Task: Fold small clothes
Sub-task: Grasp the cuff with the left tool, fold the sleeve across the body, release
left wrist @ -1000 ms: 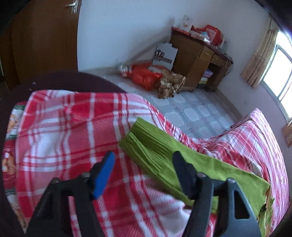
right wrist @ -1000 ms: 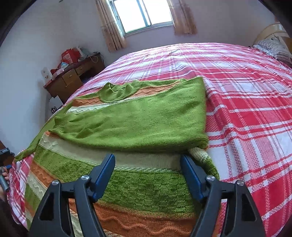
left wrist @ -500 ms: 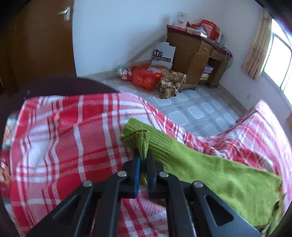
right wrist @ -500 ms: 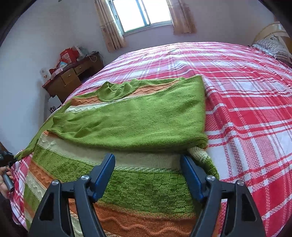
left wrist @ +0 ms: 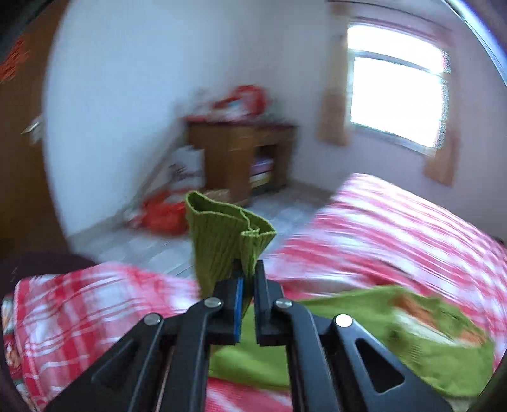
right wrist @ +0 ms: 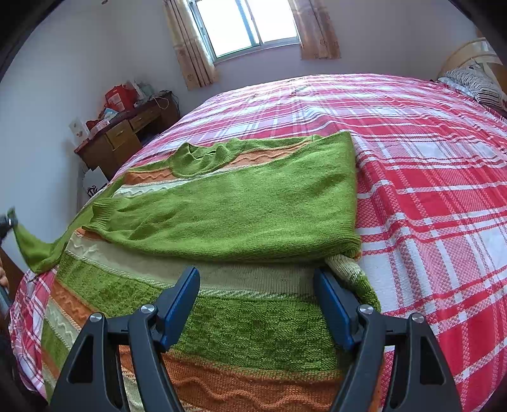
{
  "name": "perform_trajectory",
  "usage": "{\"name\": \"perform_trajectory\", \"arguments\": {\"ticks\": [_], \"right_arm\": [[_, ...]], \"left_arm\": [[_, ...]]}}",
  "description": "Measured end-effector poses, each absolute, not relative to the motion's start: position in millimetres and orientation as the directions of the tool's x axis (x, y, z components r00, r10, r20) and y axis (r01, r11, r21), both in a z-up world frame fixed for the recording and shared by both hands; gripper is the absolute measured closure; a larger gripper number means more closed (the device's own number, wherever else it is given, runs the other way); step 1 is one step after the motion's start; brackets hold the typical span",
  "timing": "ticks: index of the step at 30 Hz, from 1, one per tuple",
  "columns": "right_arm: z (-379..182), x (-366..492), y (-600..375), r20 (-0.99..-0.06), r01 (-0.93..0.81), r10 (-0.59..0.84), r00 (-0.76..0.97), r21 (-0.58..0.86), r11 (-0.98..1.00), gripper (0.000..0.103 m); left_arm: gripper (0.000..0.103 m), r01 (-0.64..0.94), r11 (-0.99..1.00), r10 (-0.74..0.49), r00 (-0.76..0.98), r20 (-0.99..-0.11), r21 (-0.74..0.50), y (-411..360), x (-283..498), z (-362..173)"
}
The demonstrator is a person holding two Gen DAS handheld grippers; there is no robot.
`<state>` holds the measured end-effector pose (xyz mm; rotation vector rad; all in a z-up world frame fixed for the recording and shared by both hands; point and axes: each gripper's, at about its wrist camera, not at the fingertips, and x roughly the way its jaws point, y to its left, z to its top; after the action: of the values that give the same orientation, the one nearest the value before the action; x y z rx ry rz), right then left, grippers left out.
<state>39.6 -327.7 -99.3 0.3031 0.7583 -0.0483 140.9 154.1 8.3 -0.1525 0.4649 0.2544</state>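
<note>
Left wrist view shows the left gripper (left wrist: 247, 279) clamped tight on the ribbed cuff (left wrist: 226, 231) of a green sleeve, lifted clear of the red plaid bedspread (left wrist: 396, 228). Right wrist view shows the right gripper (right wrist: 256, 285) with jaws wide apart and nothing between them, over the striped green and orange sweater (right wrist: 237, 202) lying flat on the bed, one sleeve folded across its body.

Sunlit window (right wrist: 245, 23), wooden desk (right wrist: 126, 136)

Daylight floods from the window (left wrist: 396, 95), blown out; the left wrist view smears with motion blur, the right stays sharp, edges bowed.
</note>
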Motion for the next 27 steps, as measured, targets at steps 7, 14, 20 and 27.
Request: {"name": "perform_trajectory", "arguments": {"ticks": [7,14,20,27], "right_arm": [[-98,39,-327,-0.679,0.150,0.071,0.731,0.260,0.954,0.028],[-99,39,-329,-0.675,0.149,0.075,0.734,0.267,0.952,0.028],[-100,39,-329,-0.676,0.148,0.078,0.733,0.271,0.951,0.028],[-77,44,-310,-0.636,0.116,0.168,0.754,0.380,0.918,0.028]], "left_arm": [[0.098,0.056,0.998,-0.049,0.882,-0.469,0.001,3,132,-11],[0.097,0.156,0.984,-0.074,0.797,-0.599,0.087,-70,137,-67],[0.067,0.153,0.988,-0.105,0.747,-0.656,0.016,-37,118,-73],[0.029,-0.046,0.999,0.046,0.813,-0.580,0.015,44,85,-81]]}}
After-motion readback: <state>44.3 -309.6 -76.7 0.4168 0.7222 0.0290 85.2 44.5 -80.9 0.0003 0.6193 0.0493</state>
